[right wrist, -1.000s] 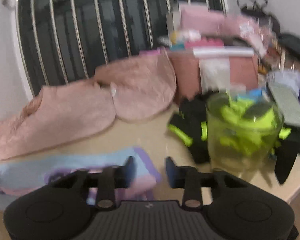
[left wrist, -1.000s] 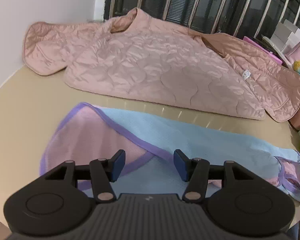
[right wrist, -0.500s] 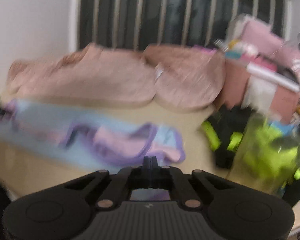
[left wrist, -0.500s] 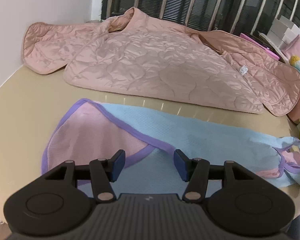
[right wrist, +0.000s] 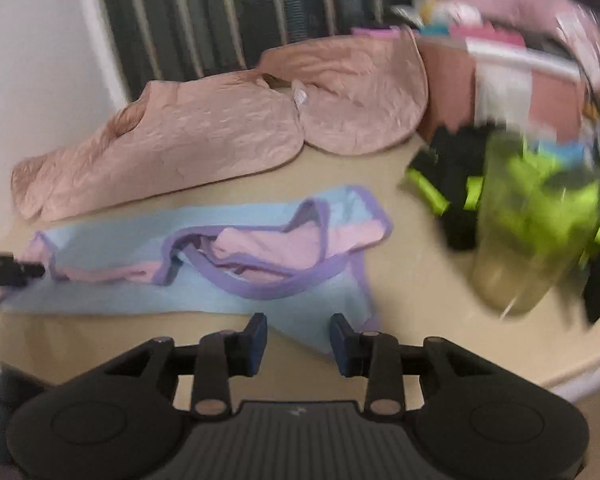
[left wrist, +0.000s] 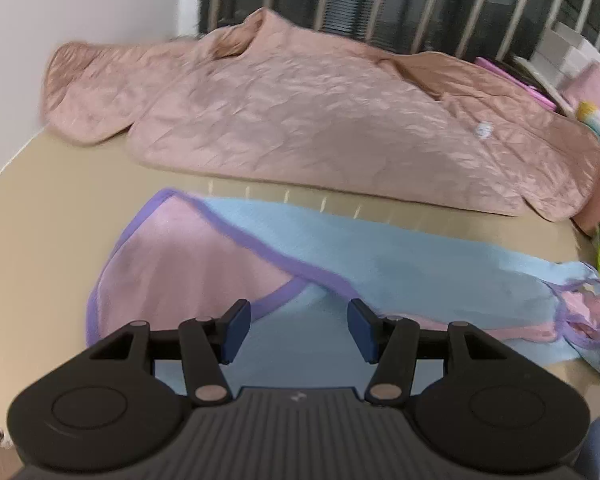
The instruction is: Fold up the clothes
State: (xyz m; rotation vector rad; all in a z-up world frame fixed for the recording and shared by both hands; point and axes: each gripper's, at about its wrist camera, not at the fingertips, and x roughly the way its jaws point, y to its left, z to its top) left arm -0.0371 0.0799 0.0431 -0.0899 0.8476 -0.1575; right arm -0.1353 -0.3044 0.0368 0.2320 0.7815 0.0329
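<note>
A beige tabletop point(left wrist: 52, 240) stands before a dark window with pale bars point(left wrist: 420, 4). Along its far edge a pink quilted jacket point(left wrist: 320, 120) lies spread. Near the right edge a clear plastic cup point(right wrist: 536, 220) holds something neon green, with black and green cloth point(right wrist: 452, 184) beside it. The light blue garment point(left wrist: 400, 264), pink inside with purple trim, lies flat near the front edge, its left end folded over. The left gripper point(left wrist: 299, 330) hovers over it with fingers spread. The right gripper point(right wrist: 299, 344) is opening, a blue corner seen between its fingers, untouched.
</note>
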